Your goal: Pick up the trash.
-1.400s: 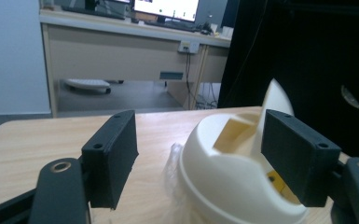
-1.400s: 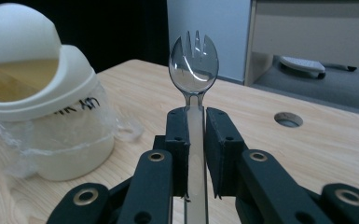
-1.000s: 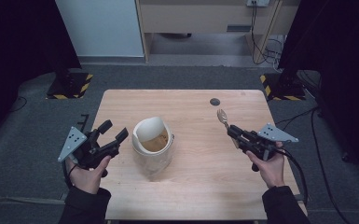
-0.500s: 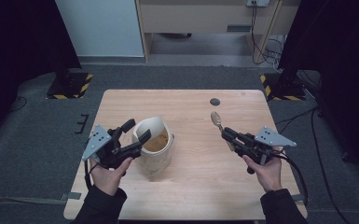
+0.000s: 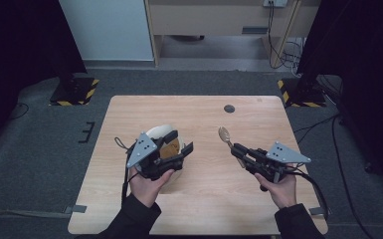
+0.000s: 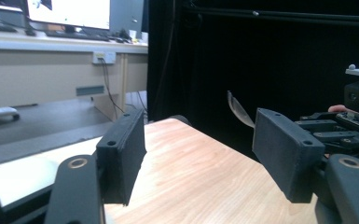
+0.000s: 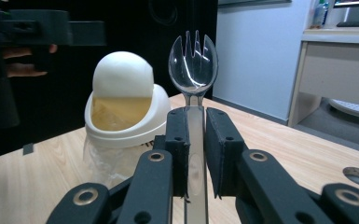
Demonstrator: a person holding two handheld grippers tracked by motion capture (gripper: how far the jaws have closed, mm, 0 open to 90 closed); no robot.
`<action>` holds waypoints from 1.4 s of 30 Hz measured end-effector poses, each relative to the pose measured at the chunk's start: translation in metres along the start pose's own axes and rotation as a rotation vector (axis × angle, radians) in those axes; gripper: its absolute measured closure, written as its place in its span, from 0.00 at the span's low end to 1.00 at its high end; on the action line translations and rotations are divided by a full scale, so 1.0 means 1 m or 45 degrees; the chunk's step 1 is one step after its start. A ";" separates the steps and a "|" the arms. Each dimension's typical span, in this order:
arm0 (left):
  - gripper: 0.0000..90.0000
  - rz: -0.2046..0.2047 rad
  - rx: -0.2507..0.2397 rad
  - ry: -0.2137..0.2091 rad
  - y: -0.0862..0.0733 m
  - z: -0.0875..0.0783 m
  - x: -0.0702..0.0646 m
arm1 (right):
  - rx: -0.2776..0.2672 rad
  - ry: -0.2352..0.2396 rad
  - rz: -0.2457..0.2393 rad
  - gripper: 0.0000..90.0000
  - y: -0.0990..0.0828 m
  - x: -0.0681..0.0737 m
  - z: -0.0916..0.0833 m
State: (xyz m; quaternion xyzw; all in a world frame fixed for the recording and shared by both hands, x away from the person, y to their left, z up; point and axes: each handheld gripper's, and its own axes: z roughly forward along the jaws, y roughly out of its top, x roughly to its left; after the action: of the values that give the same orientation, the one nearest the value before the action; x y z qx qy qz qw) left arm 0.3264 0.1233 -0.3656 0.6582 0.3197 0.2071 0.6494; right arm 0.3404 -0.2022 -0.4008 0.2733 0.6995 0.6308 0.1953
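While your right gripper [image 5: 235, 148] clamps the clear spork [image 7: 192, 60] right of the white bin [image 7: 121, 109], your left gripper [image 5: 181, 144] hangs over the bin. Its jaws stand apart with nothing between, and have just been closing.

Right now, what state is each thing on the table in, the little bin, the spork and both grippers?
Bin: upright on the table, its swing lid tipped so the opening shows.
Spork: clamped by its handle, prongs pointing away from the gripper, off the table.
Right gripper: shut on the spork.
Left gripper: open, jaws just been closing, nothing between them, above the bin in the high view.
Table: bare wood, a round hole near the far edge.
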 end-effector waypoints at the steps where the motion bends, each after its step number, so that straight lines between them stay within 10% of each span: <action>1: 0.39 0.000 0.000 0.000 0.000 0.000 0.000 | 0.000 0.000 0.000 0.89 0.000 0.000 0.000; 14: 0.49 -0.119 0.041 -0.065 -0.013 0.050 -0.016 | 0.028 0.038 -0.003 0.89 -0.006 0.005 0.006; 42: 0.92 -0.375 0.144 -0.196 -0.023 0.073 -0.018 | 0.069 0.077 -0.020 0.89 -0.012 0.011 0.013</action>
State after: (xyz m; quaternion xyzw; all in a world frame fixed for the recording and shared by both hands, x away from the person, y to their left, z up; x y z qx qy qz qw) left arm 0.3606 0.0572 -0.3906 0.6537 0.3730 0.0406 0.6572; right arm 0.3382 -0.1857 -0.4138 0.2538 0.7241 0.6179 0.1715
